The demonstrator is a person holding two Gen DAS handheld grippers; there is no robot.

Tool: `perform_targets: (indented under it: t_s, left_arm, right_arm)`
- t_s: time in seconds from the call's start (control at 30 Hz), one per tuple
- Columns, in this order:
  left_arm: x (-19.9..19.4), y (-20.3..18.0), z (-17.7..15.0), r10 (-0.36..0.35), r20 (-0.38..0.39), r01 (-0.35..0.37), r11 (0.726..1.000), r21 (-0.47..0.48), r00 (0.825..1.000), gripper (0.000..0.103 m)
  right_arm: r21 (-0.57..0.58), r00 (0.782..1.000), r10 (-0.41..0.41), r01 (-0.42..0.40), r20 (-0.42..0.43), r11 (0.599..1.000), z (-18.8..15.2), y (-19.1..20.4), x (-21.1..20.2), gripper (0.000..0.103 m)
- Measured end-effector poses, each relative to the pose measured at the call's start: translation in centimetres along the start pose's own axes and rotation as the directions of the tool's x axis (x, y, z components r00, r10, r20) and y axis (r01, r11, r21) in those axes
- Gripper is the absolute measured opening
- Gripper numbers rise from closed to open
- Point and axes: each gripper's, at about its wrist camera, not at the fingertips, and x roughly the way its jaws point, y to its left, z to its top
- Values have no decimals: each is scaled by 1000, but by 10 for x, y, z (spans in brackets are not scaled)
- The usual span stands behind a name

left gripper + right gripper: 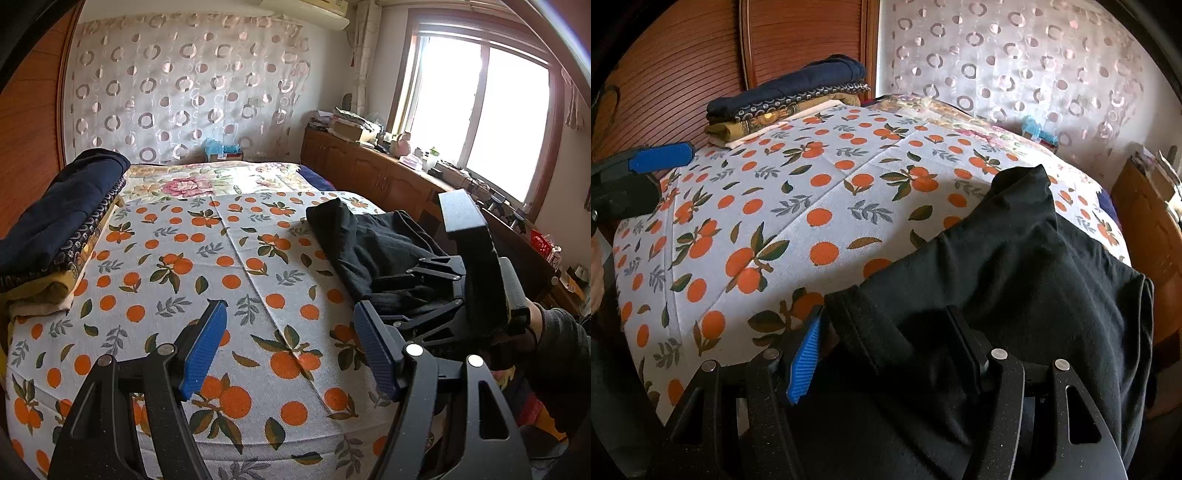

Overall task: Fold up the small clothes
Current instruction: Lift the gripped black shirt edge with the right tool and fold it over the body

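- Black garment [1015,266] lies rumpled on the right side of the bed, on top of the orange-print cover [827,206], w/ one corner poking up toward the headboard end. In the left wrist view the same black garment [373,243] sits near the bed's right edge.
- Right gripper [886,350] is down at the garment's near edge; jaws spread wide, the thick hem lying between them. One blue pad [805,354] is at the hem's left, the other finger is over the black cloth. Not pinched on the cloth as far as I can see.
- Left gripper [291,347] is over bare bedcover, left of the garment, jaws wide apart, nothing between them; blue pads [203,347] both clear of any fabric.
- From the left wrist view the right gripper's body [443,295] is beside the garment, w/ the person's hand [532,325] behind it in a dark sleeve.
- Stack of folded clothes [62,229] at the far left of the bed: navy on top, patterned dark piece under it, yellowish and cream ones at the bottom. Well apart from the black garment.
- Floral quilt [207,181] lies beyond the orange-print cover.
- Behind: circle-pattern curtain [184,85], wooden cabinet [369,173] along the right wall w/ clutter on top, bright window [480,114] above.
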Motion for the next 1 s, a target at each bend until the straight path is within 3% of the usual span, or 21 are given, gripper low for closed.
perform_targets:
  t_s: [0.07, 0.13, 0.23, 0.37, 0.63, 0.87, 1.0]
  left_arm:
    - [1, -1, -1, -2, -3, 2, 1000, 2, 1000, 72]
    - [3, -1, -3, -3, -8, 3, 1000, 5, 1000, 72]
    - [5, -3, -4, -7, -12, 7, 1000, 6, 1000, 72]
    - [6, -6, -5, -11, -17, 12, 1000, 10, 1000, 72]
    - [7, -9, -5, -23, -20, 23, 1000, 13, 1000, 72]
    - [8, -11, -8, -33, -28, 34, 999, 12, 999, 73]
    - [10, -12, -9, -37, -35, 38, 999, 14, 999, 73]
  right_arm:
    - [13, 1000, 6, -7, 7, 1000, 1, 0, 2, 62]
    - [17, 1000, -13, 12, 15, 1000, 3, 0, 2, 32]
    - [37, 1000, 6, -7, 26, 999, 5, -3, 0, 14]
    - [63, 997, -13, 8, 81, 998, 10, -19, -21, 12]
    - [85, 974, -183, 173, 131, 981, 32, -73, -52, 11]
    - [142, 935, -345, 331, 82, 933, 48, -130, -47, 11]
    - [233, 905, -426, 414, 3, 880, 49, -159, -30, 11]
